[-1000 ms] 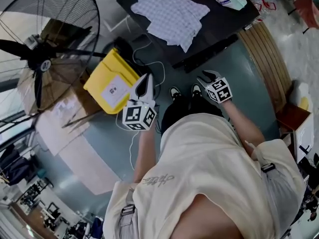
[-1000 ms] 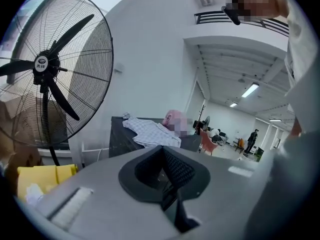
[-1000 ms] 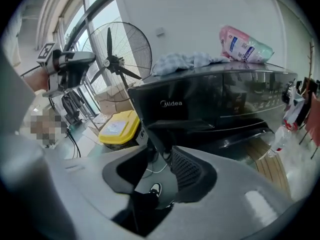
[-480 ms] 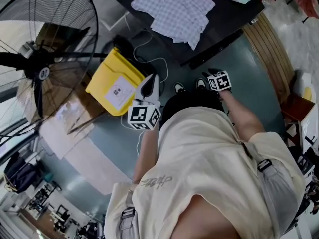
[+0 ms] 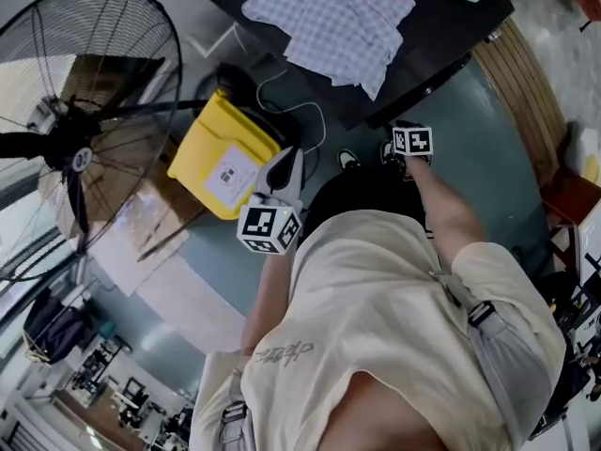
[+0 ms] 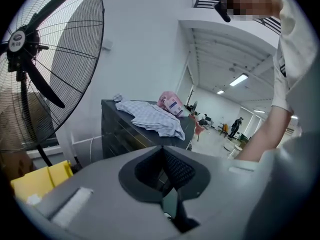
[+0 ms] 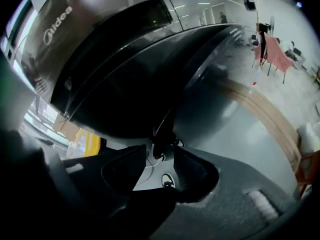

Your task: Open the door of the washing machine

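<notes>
One left claw (image 6: 162,151) clenched, one right claw (image 7: 161,150) just opening (empty), one washing machine (image 7: 127,79).

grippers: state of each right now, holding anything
left gripper: closed, empty
right gripper: open, jaws have just been opening, nothing between them

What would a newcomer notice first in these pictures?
The big black fan stands out at the left of the head view, with a bright yellow bin beside it. At the top, a checked shirt lies spread on the dark washing machine, whose glossy door fills the right gripper view.
</notes>
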Demonstrator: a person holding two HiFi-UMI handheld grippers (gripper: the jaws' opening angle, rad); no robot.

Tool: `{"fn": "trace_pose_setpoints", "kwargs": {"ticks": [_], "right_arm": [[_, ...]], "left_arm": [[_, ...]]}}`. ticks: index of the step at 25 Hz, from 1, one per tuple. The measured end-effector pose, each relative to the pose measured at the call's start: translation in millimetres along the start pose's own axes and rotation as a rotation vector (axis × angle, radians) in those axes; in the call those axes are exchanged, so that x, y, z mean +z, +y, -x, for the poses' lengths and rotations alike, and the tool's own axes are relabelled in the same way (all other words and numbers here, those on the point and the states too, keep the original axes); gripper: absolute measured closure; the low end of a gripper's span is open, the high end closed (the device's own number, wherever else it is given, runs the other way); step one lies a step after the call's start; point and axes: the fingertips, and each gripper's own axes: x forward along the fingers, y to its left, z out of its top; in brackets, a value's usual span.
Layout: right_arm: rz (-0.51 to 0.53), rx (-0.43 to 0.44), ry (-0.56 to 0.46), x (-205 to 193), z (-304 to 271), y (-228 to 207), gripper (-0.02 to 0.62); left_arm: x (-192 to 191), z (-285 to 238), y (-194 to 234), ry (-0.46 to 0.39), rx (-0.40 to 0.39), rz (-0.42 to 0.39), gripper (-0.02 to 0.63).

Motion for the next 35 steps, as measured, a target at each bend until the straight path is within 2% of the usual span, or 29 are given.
{"fn": "trace_pose_setpoints", "kwargs": {"ticks": [3, 6, 7, 12, 16, 18, 21, 26, 31, 35], "right_arm": [[-0.149, -0.027, -0.043, 9.4, -7.7, -4.3, 0.416], [-0.273, -0.120, -0.055, 9.6, -11.8, -10.1, 0.397], [-0.294, -0.151, -0.056, 9.3, -12.6, -11.1, 0.388], [-0.341, -0.273, -0.037, 9.4, -13.4, -8.9, 0.421], [-0.347, -0.210, -0.049, 19.5, -24.0, 1.2, 0.431], [-0.370, -0.221, -0.013, 11.3, -21.6, -6.0, 0.432], [-0.413, -0.192, 0.027, 5.1, -21.1, -6.0, 0.437], [-0.464, -0.211, 0.012, 3.1, -18.5, -9.1, 0.453], [-0.466, -0.216, 0.056, -7.8, -15.3, -10.8, 0.456], [-0.425, -0.241, 0.053, -18.4, -10.5, -24.0, 0.463]], "left_arm": [[-1.5, -0.1, 10.7, 0.002, 0.005, 0.037, 0.588], [-4.8, 5.4, 22.1, 0.011, 0.025, 0.059, 0.586], [-5.0, 7.0, 24.9, 0.010, 0.030, 0.067, 0.587], [-4.6, 13.1, 35.3, 0.013, 0.045, 0.073, 0.588], [-8.5, 15.3, 43.0, 0.017, 0.050, 0.071, 0.587], [-10.8, 14.9, 46.5, 0.017, 0.053, 0.075, 0.588], [-9.4, 13.5, 47.0, 0.011, 0.055, 0.080, 0.588], [-3.5, 12.5, 43.5, 0.005, 0.038, 0.083, 0.588], [-2.7, 12.7, 48.8, 0.011, 0.043, 0.082, 0.588], [-3.7, 7.5, 48.3, 0.015, 0.040, 0.087, 0.588]]}}
